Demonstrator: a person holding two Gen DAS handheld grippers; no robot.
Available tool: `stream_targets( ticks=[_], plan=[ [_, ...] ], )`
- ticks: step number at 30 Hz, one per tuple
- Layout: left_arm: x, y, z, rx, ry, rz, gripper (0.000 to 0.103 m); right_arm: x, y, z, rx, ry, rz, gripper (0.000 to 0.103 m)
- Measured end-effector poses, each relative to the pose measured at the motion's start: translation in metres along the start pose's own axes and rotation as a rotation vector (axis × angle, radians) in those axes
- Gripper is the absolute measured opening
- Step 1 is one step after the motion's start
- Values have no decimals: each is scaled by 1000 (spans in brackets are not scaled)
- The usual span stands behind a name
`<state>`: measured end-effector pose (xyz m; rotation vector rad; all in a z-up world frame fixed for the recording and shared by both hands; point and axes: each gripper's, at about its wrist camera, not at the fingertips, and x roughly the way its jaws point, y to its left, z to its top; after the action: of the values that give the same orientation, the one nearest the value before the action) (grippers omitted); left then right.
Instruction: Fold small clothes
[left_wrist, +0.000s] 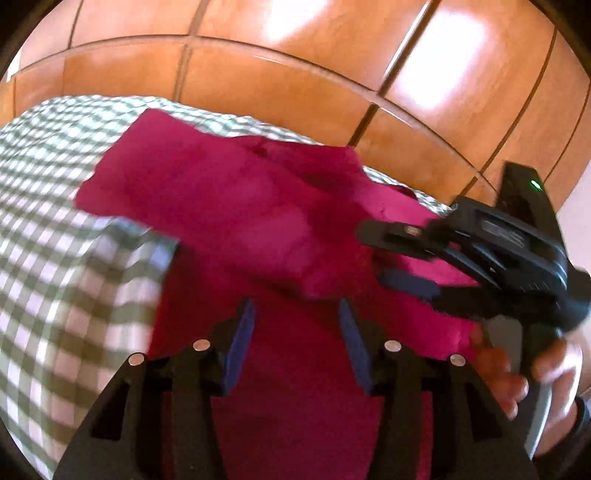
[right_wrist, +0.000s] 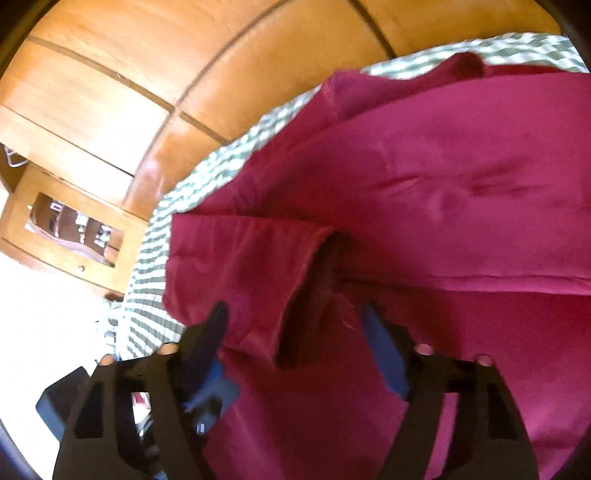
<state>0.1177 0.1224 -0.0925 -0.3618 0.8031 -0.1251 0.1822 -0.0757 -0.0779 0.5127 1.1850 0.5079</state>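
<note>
A magenta garment (left_wrist: 229, 206) lies spread on a green and white checked bedcover (left_wrist: 55, 258), with one part folded over the rest. My left gripper (left_wrist: 297, 317) hovers over its near part, blue pads apart and nothing pressed between them. My right gripper (left_wrist: 386, 256) comes in from the right over the garment's edge, its fingers apart. In the right wrist view the right gripper (right_wrist: 293, 323) stands open, and a folded sleeve (right_wrist: 258, 266) of the garment (right_wrist: 443, 184) lies between and just beyond its fingers, not pinched.
Wooden wardrobe doors (left_wrist: 295, 74) rise behind the bed. A person's hand (left_wrist: 517, 373) holds the right gripper's handle. A wooden cabinet with a glass pane (right_wrist: 74, 229) stands at the left, beyond the bedcover's edge (right_wrist: 155, 258). Both views are blurred.
</note>
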Motion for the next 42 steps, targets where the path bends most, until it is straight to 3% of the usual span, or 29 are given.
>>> stream_targets(
  ticks=[1,3,4,5,13,19,25,29,34,39,42],
  plan=[
    [0,4,-2,-13,0,6,47,9,6,-1,-20,15,-20,59],
    [-1,14,-6,-41,2,15,47,19,15,1,-65,23,-84,36],
    [-1,17,-7,-50,2,16,47,20,22,1,-106,26,-126,12],
    [-1,20,-9,-57,4,20,47,20,25,-1,-130,28,-144,6],
    [1,26,-2,-87,8,49,46,-78,68,38,-297,-240,-176,6],
    [5,34,-5,-105,20,75,46,-138,22,70,-244,-347,-287,6],
    [13,28,-1,-76,38,126,47,-144,-74,70,-63,-299,-405,6],
    [19,26,4,-89,59,168,47,-131,-126,57,48,-236,-437,6],
    [10,20,9,-92,65,187,44,-124,-147,42,108,-225,-407,6],
    [-19,-4,36,-18,-66,96,45,-139,-141,45,69,-264,-409,6],
    [-15,-20,57,39,-110,110,46,-133,-155,51,89,-229,-458,6]
  ],
)
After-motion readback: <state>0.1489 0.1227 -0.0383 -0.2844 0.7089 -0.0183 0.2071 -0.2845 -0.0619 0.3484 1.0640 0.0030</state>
